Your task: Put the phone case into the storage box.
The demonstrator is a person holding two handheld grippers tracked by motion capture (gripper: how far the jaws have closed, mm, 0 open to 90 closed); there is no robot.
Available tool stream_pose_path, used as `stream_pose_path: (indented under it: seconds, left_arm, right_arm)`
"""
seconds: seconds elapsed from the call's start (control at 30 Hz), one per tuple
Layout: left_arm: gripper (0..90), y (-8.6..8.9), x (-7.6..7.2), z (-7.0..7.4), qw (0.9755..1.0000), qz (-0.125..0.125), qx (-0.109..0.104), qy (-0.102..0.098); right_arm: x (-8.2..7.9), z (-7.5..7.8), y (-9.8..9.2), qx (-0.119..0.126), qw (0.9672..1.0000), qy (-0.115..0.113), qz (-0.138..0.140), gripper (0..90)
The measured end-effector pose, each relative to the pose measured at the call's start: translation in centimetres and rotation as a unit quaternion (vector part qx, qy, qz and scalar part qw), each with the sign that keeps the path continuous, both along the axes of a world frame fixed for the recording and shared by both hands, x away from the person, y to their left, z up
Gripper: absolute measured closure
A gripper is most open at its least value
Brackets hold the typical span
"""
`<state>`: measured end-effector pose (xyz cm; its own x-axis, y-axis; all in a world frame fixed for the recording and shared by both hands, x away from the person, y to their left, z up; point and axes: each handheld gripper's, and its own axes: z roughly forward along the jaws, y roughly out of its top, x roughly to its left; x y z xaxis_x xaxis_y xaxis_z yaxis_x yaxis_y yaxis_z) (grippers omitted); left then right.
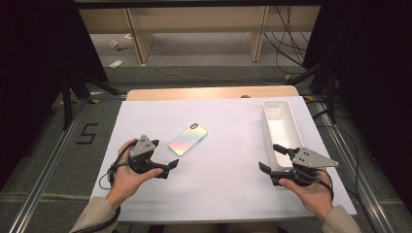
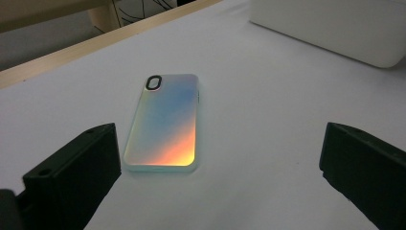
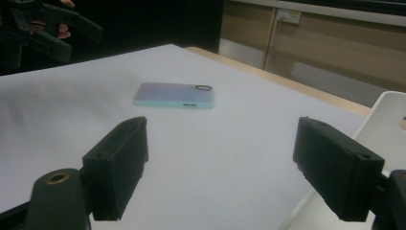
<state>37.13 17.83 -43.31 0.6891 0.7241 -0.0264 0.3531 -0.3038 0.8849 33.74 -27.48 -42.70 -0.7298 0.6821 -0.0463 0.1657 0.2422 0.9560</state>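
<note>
Looking slick, thin and light: iridescent glossy phone case [image 2: 163,124] flat on white table [image 1: 218,184]; best pinched across long edges. Left tongs [image 1: 167,167] and right tongs [image 1: 272,158] both apart, empty.

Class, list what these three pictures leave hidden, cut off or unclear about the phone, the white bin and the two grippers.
- phone: its screen side lies face down on the table, every view.
- white bin: near end hidden by the right gripper, high view; cut off by the frame edge, both gripper views.
- left gripper: hand covers its body, high view.
</note>
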Motion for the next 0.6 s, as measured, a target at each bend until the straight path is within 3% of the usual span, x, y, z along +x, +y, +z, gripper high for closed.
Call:
stream_pose_path:
  seconds: [0.2, 0.37, 0.4, 0.47, 0.5, 0.6]
  left_arm:
    - [0.0, -0.2, 0.7, 0.0, 0.9998, 0.002, 0.015, 0.01]
    - [0.0, -0.9, 2.5, 0.0, 0.9989, 0.011, 0.036, 0.028]
    - [0.0, -1.4, 3.3, -0.1, 0.9981, 0.013, 0.045, 0.04]
    - [0.0, -1.6, 3.7, -0.2, 0.9976, 0.013, 0.052, 0.044]
    - [0.0, -2.0, 4.5, -0.4, 0.9961, 0.012, 0.066, 0.057]
    - [0.0, -2.3, 5.3, -0.6, 0.995, 0.009, 0.075, 0.065]
  right_arm:
    - [0.0, 0.0, 0.1, 0.001, 1.0, 0.0, 0.001, 20.5]
    - [0.0, 0.1, 0.1, 0.002, 1.0, -0.003, 0.002, 20.6]
    - [0.0, 0.2, 0.1, 0.001, 1.0, -0.003, 0.001, 20.6]
    - [0.0, 0.2, 0.1, 0.001, 1.0, -0.004, 0.0, 20.6]
    - [-0.1, 0.2, 0.1, 0.001, 1.0, -0.004, 0.0, 20.7]
    - [-0.1, 0.2, 0.1, 0.001, 1.0, -0.003, 0.001, 20.7]
